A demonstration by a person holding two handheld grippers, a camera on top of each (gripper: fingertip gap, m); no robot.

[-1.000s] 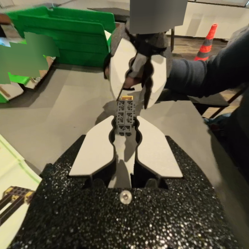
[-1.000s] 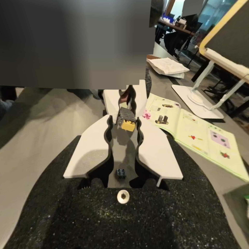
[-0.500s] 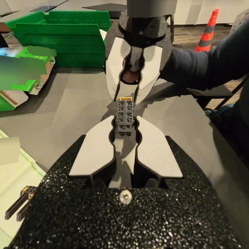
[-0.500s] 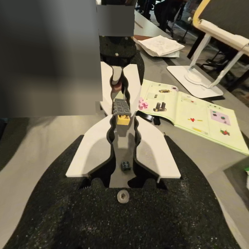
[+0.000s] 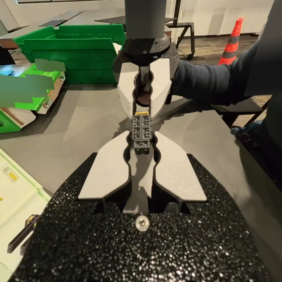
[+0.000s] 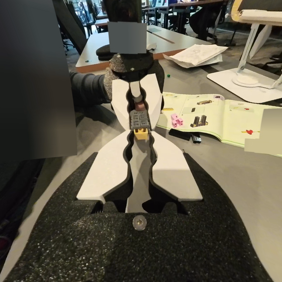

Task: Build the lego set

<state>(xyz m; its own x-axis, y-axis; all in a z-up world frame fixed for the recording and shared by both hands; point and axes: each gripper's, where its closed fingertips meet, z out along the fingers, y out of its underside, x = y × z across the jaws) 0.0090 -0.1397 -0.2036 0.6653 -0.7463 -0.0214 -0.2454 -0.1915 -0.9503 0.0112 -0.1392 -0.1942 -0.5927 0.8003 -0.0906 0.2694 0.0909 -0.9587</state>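
Above the table (image 5: 76, 137), both jaws clamp opposite ends of the grey brick stack (image 5: 141, 129).

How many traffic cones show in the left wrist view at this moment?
1. An orange traffic cone with grey bands stands on the floor at the upper right, beyond the grey table and above the person's dark sleeve. Others may be hidden behind the blur patches.

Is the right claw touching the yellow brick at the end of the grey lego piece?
Touching. In the right wrist view, the right claw has its fingertips pressed on both sides of the yellow brick, with no gap visible; the grey lego piece extends beyond it.
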